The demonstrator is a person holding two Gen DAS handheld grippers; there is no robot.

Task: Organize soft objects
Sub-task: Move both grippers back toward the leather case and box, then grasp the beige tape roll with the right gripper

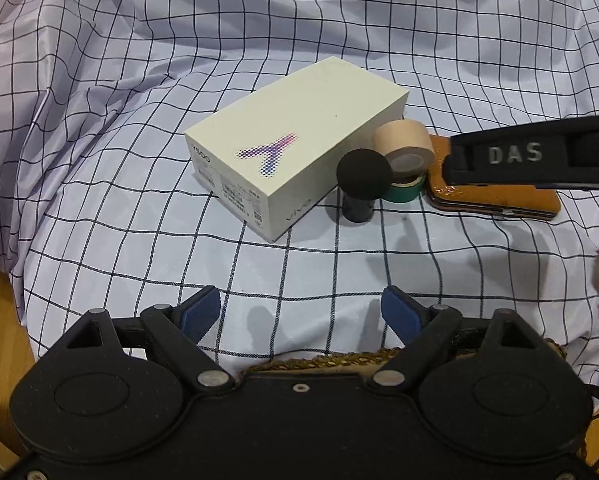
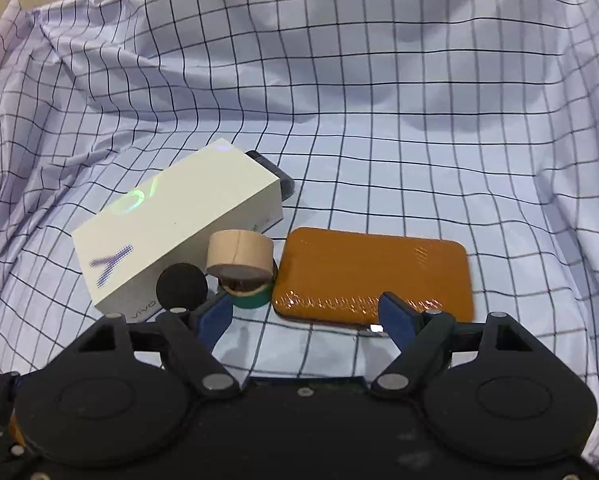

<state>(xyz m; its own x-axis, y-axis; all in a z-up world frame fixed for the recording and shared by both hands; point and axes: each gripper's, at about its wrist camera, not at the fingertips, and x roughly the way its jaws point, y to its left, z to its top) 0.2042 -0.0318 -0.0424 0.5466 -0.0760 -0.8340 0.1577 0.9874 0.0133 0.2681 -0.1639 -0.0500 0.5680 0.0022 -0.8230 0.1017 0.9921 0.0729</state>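
- Task state, judged from the layout: sorting looks barely begun. All items sit in one cluster on the checked cloth (image 2: 379, 120) over the counter; nothing is set apart yet.
- Cluster, left to right in the right wrist view: white phone box (image 2: 171, 232); black foam ball (image 2: 182, 285) on a dark stem, just in front of the box; beige tape roll (image 2: 239, 257) tilted on top of a green tape roll (image 2: 251, 299); orange wallet (image 2: 373, 274) lying flat, just beside the rolls.
- A dark object (image 2: 273, 174) peeks out behind the box; cannot tell what it is.
- Left claw (image 1: 301, 312): jaws wide, nothing between them, over bare cloth, short of the cluster.
- Right claw (image 2: 305, 314): jaws wide, empty, close to the wallet's near edge and the green roll. Not touching either, as far as visible.
- Containers: a woven rim (image 1: 339, 360) shows under the left claw, perhaps a basket; contents hidden. The phone box is closed.
- Left to do: likely everything, picking out the soft pieces.
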